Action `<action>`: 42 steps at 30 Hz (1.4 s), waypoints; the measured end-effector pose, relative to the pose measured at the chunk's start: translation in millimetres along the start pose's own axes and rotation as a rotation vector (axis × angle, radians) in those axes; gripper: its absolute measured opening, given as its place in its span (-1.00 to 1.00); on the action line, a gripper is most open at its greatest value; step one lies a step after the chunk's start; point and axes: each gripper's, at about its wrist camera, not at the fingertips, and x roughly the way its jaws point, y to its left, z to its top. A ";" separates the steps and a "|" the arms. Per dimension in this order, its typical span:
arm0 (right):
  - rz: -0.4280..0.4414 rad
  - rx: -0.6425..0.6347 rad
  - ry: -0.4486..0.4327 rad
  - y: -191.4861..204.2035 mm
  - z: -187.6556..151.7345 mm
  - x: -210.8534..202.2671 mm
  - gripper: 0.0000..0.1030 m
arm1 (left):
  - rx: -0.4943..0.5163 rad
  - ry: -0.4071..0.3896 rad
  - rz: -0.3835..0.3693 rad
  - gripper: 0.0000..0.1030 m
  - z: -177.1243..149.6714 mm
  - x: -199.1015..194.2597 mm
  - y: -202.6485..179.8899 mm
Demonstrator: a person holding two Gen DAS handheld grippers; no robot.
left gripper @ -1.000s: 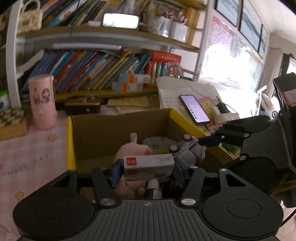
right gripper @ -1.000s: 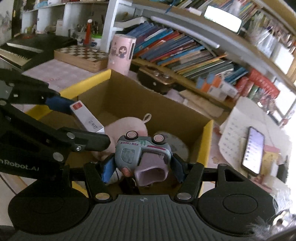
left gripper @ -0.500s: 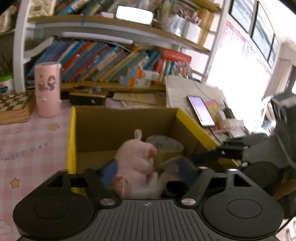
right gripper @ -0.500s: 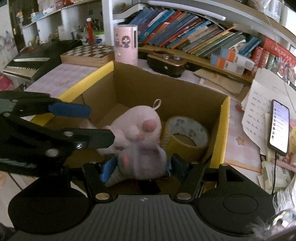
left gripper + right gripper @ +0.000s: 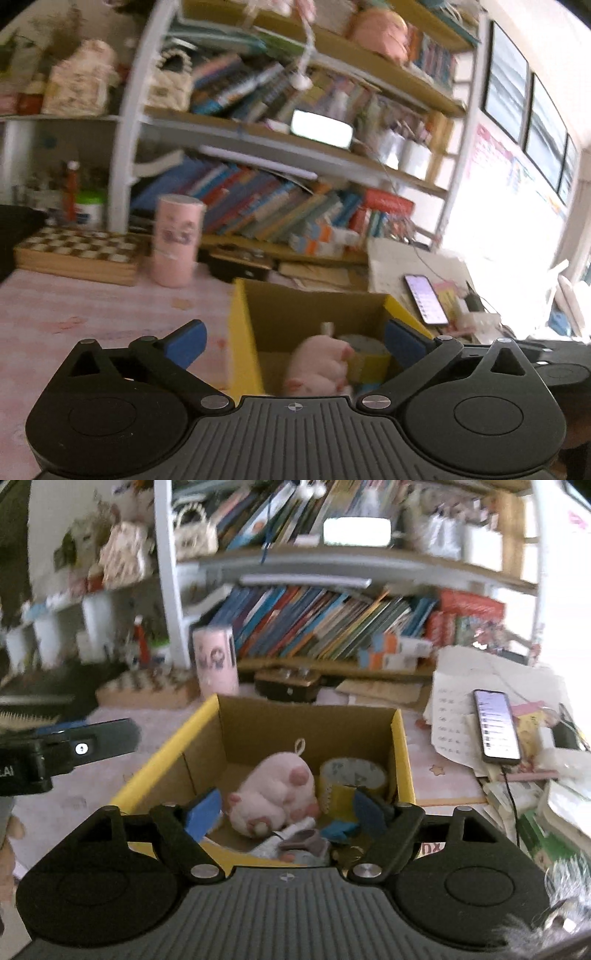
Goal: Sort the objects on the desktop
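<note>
A yellow-rimmed cardboard box [image 5: 400, 746] stands on the pink desk; it also shows in the left wrist view [image 5: 242, 332]. Inside lie a pink plush [image 5: 277, 786], a yellow tape roll [image 5: 351, 775] and a grey toy truck [image 5: 303, 845] at the near wall. The plush [image 5: 321, 365] and tape roll [image 5: 365, 350] show in the left wrist view too. My right gripper [image 5: 286, 810] is open and empty above the box's near edge. My left gripper [image 5: 293, 339] is open wide and empty, raised over the box's left rim.
A pink cylinder cup [image 5: 216, 661], a chessboard [image 5: 77, 247] and a dark small case [image 5: 288, 686] stand behind the box. A lit phone [image 5: 496, 723] lies on papers at the right. Bookshelves [image 5: 325, 620] fill the back. The left gripper's arm [image 5: 66, 749] shows at the left.
Both grippers opened and let go: the staple box and the toy truck dropped into the cardboard box. Both grippers then rose and pulled back from it.
</note>
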 end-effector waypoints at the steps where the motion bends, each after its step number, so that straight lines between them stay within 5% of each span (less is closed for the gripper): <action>1: -0.012 0.013 -0.014 6.0 -2.5 -5.4 0.56 | -0.002 -0.005 0.018 1.00 -1.7 -8.8 4.9; 13: -0.152 0.072 -0.072 84.8 -52.9 -55.1 0.71 | -0.063 0.019 0.154 1.00 -42.6 -96.0 52.1; 26: -0.130 0.067 -0.032 148.5 -96.1 -96.4 0.72 | -0.042 0.048 0.179 1.00 -70.9 -164.9 66.3; 42: -0.124 0.101 -0.007 175.7 -123.3 -127.5 0.72 | -0.080 0.050 0.186 1.00 -89.1 -214.1 75.4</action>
